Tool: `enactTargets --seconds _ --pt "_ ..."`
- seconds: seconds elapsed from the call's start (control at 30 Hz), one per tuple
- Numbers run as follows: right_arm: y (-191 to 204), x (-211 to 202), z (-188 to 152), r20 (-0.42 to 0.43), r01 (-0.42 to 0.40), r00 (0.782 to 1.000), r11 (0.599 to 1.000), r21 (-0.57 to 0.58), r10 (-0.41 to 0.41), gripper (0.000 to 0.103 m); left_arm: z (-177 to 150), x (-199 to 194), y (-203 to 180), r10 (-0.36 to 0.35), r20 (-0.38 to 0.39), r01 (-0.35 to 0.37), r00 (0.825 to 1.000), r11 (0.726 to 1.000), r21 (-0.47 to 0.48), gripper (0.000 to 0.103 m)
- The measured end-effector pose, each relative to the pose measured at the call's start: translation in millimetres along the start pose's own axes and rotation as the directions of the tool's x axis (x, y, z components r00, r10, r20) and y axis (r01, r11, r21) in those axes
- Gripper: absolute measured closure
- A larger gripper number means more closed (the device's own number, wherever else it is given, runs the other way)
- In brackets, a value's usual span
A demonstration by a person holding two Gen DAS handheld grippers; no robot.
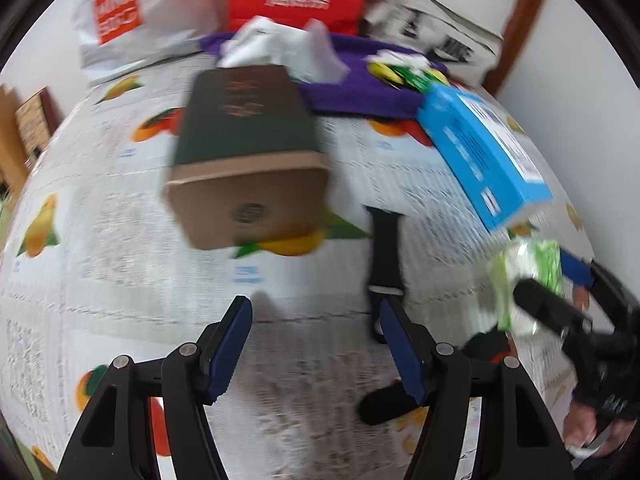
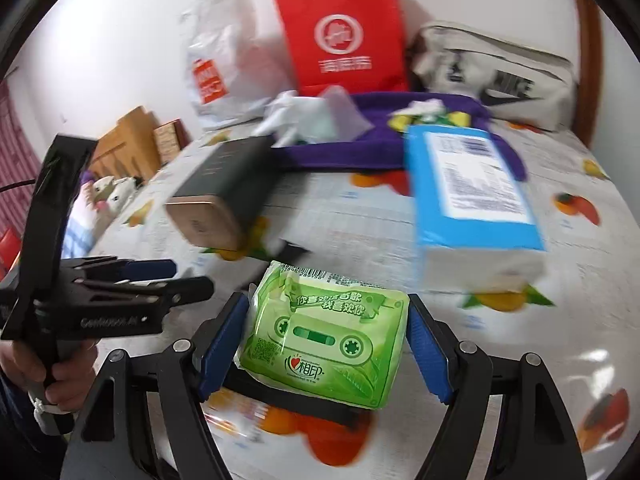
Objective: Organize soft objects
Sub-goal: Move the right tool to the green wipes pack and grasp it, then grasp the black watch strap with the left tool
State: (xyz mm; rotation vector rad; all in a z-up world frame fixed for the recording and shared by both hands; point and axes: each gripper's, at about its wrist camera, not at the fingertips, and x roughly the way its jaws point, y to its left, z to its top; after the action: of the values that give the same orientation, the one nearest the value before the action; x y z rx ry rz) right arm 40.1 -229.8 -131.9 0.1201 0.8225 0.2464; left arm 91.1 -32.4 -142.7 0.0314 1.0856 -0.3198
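Note:
My right gripper (image 2: 327,304) is shut on a green pack of tissues (image 2: 324,336), its blue pads pressing both sides, and the pack hangs a little above the fruit-print cloth (image 2: 400,240). The same pack (image 1: 524,268) shows at the right edge of the left wrist view. My left gripper (image 1: 314,308) is open over bare cloth with nothing between its fingers; it also shows at the left of the right wrist view (image 2: 192,278), held by a hand. A blue tissue pack (image 2: 472,192) and a purple towel (image 2: 340,152) lie further back.
A dark green box with a tan end (image 1: 244,140) lies mid-table. A black strap (image 1: 386,248) lies just beyond my left gripper's right finger. A red paper bag (image 2: 344,32), a white plastic bag (image 2: 216,60) and a grey bag (image 2: 496,68) line the wall.

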Motion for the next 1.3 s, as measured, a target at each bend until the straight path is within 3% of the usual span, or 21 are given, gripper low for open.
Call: enactTargets --seconds 0.23,0.33,0.43,0.47,0.5,0.8,0.87,1.3 --pt "-48 -9 -14 -0.024 0.098 0.995 0.993 0.066 -0.097 0.026 8 14 -29 -0.022 0.017 0.021 1.000 0.997 0.079 0.039" --pt "-60 -5 -18 -0.042 0.114 0.993 0.990 0.088 -0.110 0.026 14 21 -39 0.010 0.026 -0.013 1.000 0.993 0.116 0.040" --pt "-67 -1 -20 -0.055 0.114 0.993 0.988 0.107 -0.109 0.026 16 25 -48 0.069 0.058 -0.078 0.996 0.984 0.163 0.063" --pt "-68 0 -20 -0.055 0.113 0.993 0.987 0.110 -0.108 0.026 16 24 -49 0.054 0.061 -0.064 0.997 0.983 0.170 0.076" --pt "-70 0 -21 -0.054 0.112 0.993 0.987 0.112 -0.107 0.026 17 24 -48 0.042 0.058 -0.052 0.997 0.984 0.172 0.081" --pt "-72 8 -21 -0.052 0.103 0.994 0.988 0.117 -0.097 0.026 19 28 -48 0.013 0.081 -0.026 0.997 0.987 0.160 0.077" --pt "-69 10 -20 -0.052 0.106 0.993 0.988 0.108 -0.101 0.026 19 29 -51 0.027 0.086 -0.041 0.996 0.985 0.168 0.083" --pt "-60 6 -16 -0.059 0.113 0.992 0.990 0.090 -0.108 0.028 0 2 -23 -0.021 0.082 0.014 0.996 0.997 0.079 0.084"
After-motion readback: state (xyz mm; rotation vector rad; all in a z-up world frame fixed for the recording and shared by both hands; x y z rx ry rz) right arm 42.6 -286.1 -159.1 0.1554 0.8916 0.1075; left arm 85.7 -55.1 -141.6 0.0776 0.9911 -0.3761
